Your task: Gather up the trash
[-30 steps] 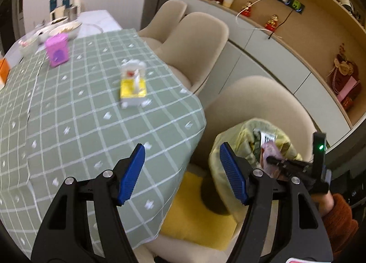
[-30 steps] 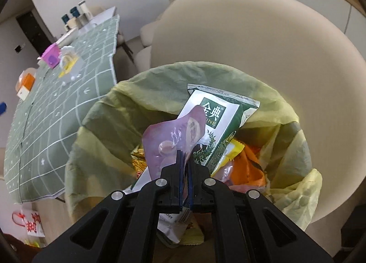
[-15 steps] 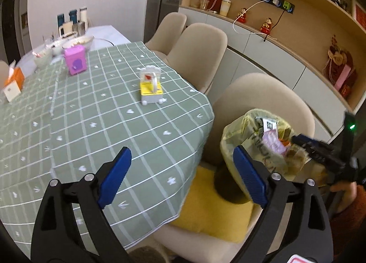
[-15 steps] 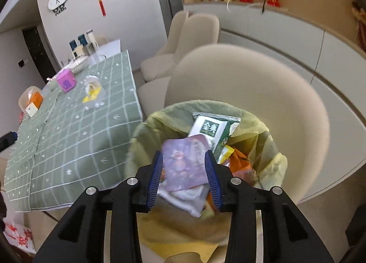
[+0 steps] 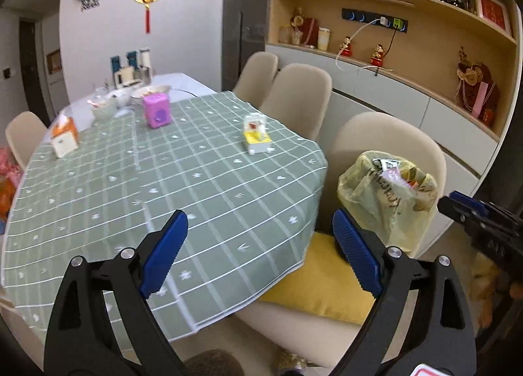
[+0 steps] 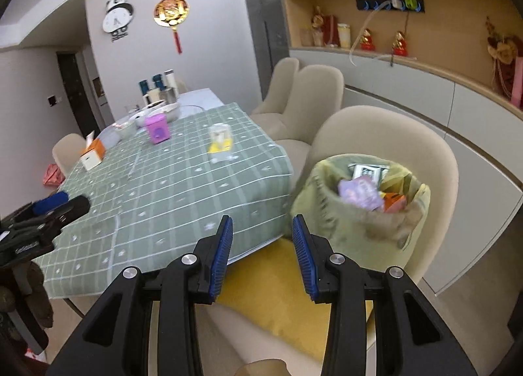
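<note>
The purple wrapper (image 6: 359, 191) that the right tongs (image 6: 263, 256) pinched a second ago, pressed together just over the bin, now lies loose on top of the other rubbish in the yellow-lined trash bin (image 6: 356, 212), which sits on the beige chair (image 6: 421, 153) beside the worktop (image 6: 163, 193). The jaws of the right tongs have just been opening and now stand apart with nothing between them, and the view has drawn back and up, so the bin sits well ahead of the blue pads rather than under them. The left tongs (image 5: 261, 251) have also been opening and are spread wide and empty, pulled back from the worktop edge. That reads as one drop finished. On the green checked cloth I can see a yellow and white packet (image 5: 256, 139), a purple box (image 5: 157, 110) and an orange carton (image 5: 63, 137); whether any of them counts as trash I cannot tell. The packet, nearest the bin, looks the likeliest next pick.
</note>
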